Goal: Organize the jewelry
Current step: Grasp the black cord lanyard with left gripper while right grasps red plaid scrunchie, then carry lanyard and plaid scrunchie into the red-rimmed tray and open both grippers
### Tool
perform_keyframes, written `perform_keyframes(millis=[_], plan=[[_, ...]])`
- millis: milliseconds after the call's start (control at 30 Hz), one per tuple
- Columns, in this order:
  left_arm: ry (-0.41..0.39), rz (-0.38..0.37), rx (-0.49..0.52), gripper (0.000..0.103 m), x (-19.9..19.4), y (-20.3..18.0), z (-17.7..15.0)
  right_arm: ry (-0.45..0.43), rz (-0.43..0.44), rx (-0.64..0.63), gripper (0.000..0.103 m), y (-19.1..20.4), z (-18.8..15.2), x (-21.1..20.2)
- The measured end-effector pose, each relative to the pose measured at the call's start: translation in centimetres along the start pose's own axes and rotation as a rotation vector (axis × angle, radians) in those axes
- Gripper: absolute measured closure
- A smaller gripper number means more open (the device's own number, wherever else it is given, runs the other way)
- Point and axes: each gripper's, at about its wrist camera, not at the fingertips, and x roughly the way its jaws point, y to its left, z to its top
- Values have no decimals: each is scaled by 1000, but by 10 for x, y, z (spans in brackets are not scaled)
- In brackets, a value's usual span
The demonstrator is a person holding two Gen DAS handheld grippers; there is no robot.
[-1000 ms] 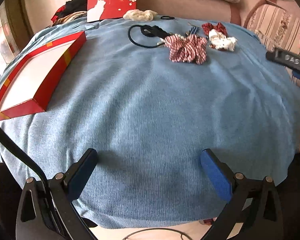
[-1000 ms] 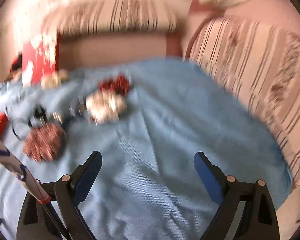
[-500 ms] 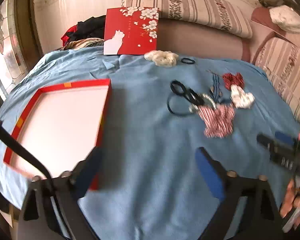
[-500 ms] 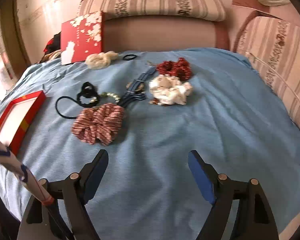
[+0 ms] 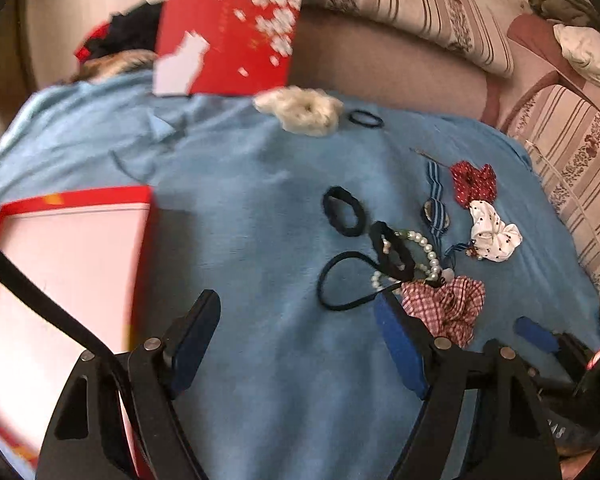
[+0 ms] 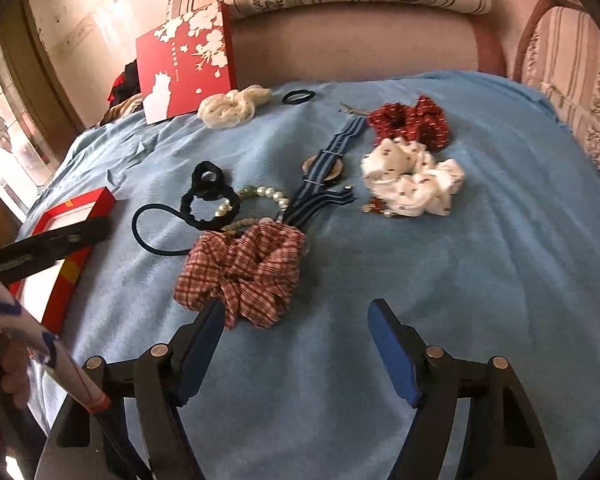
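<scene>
Jewelry and hair things lie in a pile on a blue blanket [image 6: 440, 280]. A red checked scrunchie [image 6: 244, 272] sits nearest, with a pearl bracelet [image 6: 260, 196], black hair ties [image 6: 206, 196] and a blue striped band [image 6: 328, 168] behind it. My right gripper [image 6: 296, 312] hovers just short of the checked scrunchie; its jaws are closing with nothing pressed between them. My left gripper [image 5: 294, 308] hangs over bare blanket, jaws closing and empty, between the open red box [image 5: 60, 272] and the checked scrunchie [image 5: 444, 308].
A white dotted scrunchie [image 6: 412, 184] and a dark red one [image 6: 412, 120] lie to the right of the pile. A cream scrunchie [image 6: 232, 106] and a small black tie [image 6: 298, 97] lie near the red flowered lid [image 6: 184, 64], which leans on a striped sofa.
The left view swung from the blanket's near edge to the box and the pile. The right gripper tipped down and came closer to the checked scrunchie. Both pairs of jaws narrowed.
</scene>
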Motion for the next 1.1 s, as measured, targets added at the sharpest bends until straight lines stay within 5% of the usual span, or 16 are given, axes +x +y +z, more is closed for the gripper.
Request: perform_keyframes(millis=[300,333,367,433,600,1100], plan=[[106,-115,-17,26,55,-6,17,31,58,24,25,8,8,32],[119,-126,-20,40,58,-8,17,38,63,33,30,8,8,35],[139,-136,-25,69,61,-10,15,44,69,39,34,7,9,37],[189,-161,-41,101,66,-12,11,67,102,56,62,8,9,42],[163,-162,-77,100,37,-9,1,64,143,50,89,11,7,30],[-30,-141,-53,100,-124,20,-26,-17,168,-36,92,35,-19,-51]])
